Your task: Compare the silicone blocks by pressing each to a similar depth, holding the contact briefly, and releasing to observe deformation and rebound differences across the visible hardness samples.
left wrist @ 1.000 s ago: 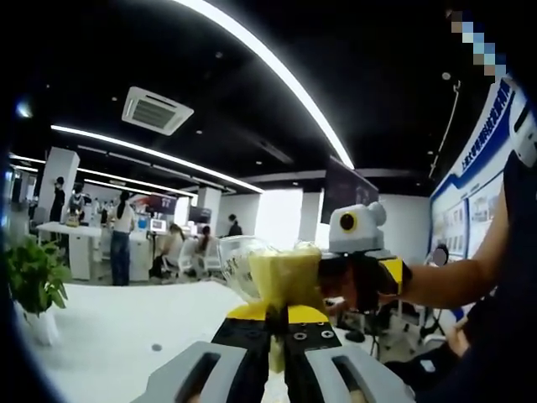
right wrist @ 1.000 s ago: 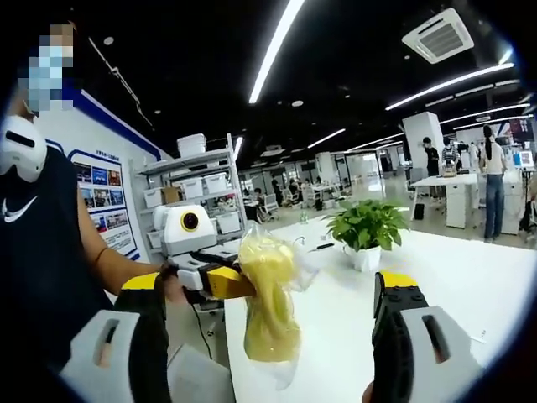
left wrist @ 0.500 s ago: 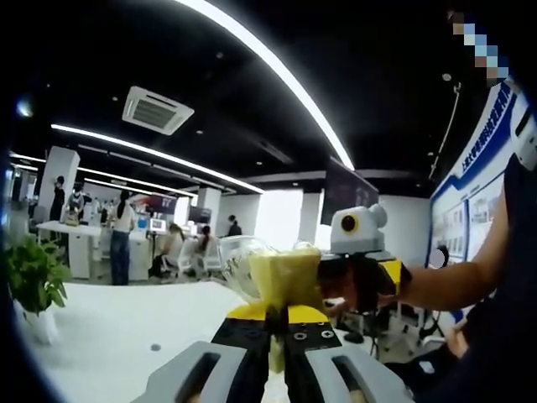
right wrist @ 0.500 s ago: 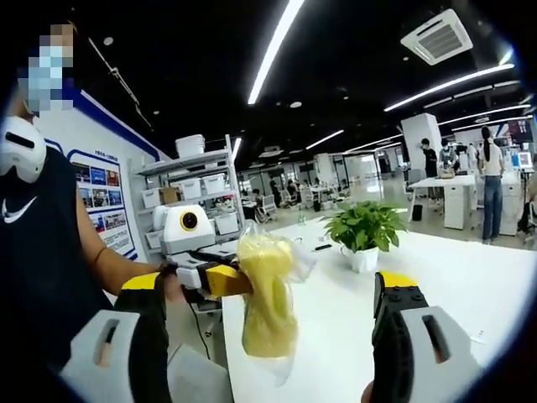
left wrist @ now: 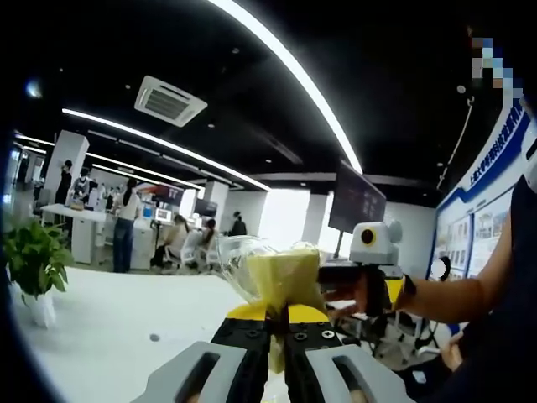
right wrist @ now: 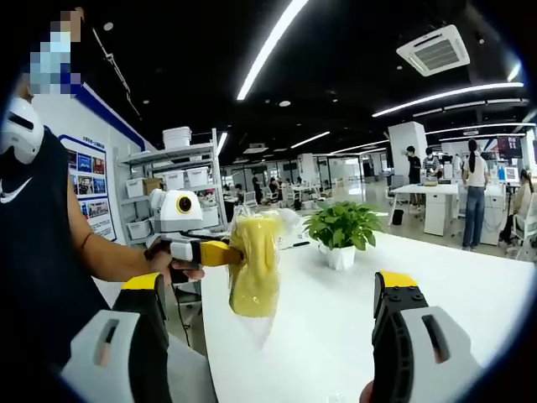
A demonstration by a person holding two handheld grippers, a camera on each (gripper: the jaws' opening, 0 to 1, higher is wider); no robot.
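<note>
**Yellow block held up in its bag by the left gripper**

In the left gripper view, the left gripper (left wrist: pixel 277 323) has its jaws closed together on the clear plastic bag (left wrist: pixel 239 260) that wraps the yellow silicone block (left wrist: pixel 287 281). The block rises just above the jaw tips, lifted off the white worktop (left wrist: pixel 109 336), which stretches away below and to the left. A potted plant (left wrist: pixel 33 264) stands at the far left edge of that worktop. Beyond the block, on the right, the right gripper (left wrist: pixel 357 281) shows in the person's hand (left wrist: pixel 357 294), near the block but apart from it.

In the right gripper view, the right gripper (right wrist: pixel 268 336) has its jaws spread wide and holds nothing. The yellow block (right wrist: pixel 254 269) hangs in its bag between the two jaws as seen, farther off and touching neither. The left gripper (right wrist: pixel 214 252) comes in from the left and pinches the bag near the block's upper side. Behind, a potted plant (right wrist: pixel 342 231) sits on the worktop (right wrist: pixel 336 327), and a shelf unit (right wrist: pixel 180 185) carries white boxes.
</note>
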